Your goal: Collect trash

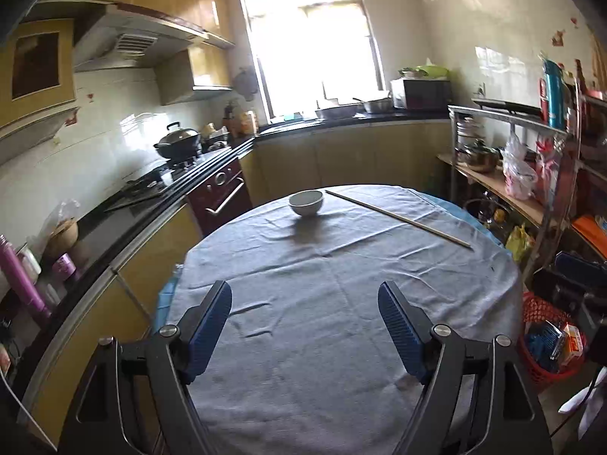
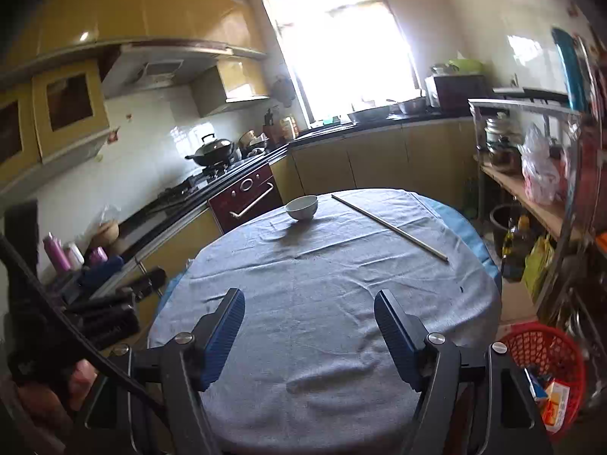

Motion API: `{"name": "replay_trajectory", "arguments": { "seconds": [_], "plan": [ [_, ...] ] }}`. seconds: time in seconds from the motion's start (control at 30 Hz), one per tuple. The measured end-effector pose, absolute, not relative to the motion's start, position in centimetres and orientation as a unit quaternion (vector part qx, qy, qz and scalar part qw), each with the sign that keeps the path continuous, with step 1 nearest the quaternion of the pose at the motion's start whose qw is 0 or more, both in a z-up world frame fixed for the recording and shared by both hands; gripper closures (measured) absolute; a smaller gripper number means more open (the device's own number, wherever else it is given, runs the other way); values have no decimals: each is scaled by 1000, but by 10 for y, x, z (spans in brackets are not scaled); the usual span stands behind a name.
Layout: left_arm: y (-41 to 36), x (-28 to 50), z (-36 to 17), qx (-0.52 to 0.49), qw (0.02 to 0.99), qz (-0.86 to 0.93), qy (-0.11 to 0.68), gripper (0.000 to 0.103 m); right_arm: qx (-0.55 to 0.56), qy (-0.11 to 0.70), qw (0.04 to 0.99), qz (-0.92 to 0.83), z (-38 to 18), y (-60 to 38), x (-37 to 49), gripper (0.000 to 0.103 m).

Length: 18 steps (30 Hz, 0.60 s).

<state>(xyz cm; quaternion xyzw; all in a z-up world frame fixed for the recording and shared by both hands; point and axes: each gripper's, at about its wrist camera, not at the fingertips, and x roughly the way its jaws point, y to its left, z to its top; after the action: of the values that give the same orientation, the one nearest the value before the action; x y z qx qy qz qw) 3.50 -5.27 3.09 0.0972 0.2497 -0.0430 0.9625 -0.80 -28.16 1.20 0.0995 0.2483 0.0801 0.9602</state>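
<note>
A round table under a grey cloth point(image 1: 334, 303) point(image 2: 322, 295) fills the middle of both views. A white bowl point(image 1: 306, 202) point(image 2: 301, 207) stands at its far side, and a long thin stick point(image 1: 398, 217) point(image 2: 389, 226) lies at the far right. A red mesh basket point(image 1: 550, 337) point(image 2: 546, 364) with boxes and wrappers in it sits on the floor right of the table. My left gripper point(image 1: 305, 290) is open and empty above the near half of the table. My right gripper point(image 2: 309, 297) is open and empty too. No loose trash shows on the cloth.
A dark counter point(image 1: 125, 220) with a stove, a wok point(image 1: 177, 142) and bottles runs along the left. A metal shelf rack point(image 1: 531, 174) with bags, pots and a bin beneath stands at the right. Yellow cabinets line the far wall under the window.
</note>
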Motion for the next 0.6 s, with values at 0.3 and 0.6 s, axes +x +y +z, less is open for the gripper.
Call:
{"name": "replay_trajectory", "arguments": {
  "seconds": [0.3,0.6],
  "plan": [
    [-22,13,42,72,971,2,228,18,72,238,965,85,33,-245,-10,25],
    [1,-9,57,67,976,20,206,18,96,245,956,129,36,-235,-14,22]
  ]
}}
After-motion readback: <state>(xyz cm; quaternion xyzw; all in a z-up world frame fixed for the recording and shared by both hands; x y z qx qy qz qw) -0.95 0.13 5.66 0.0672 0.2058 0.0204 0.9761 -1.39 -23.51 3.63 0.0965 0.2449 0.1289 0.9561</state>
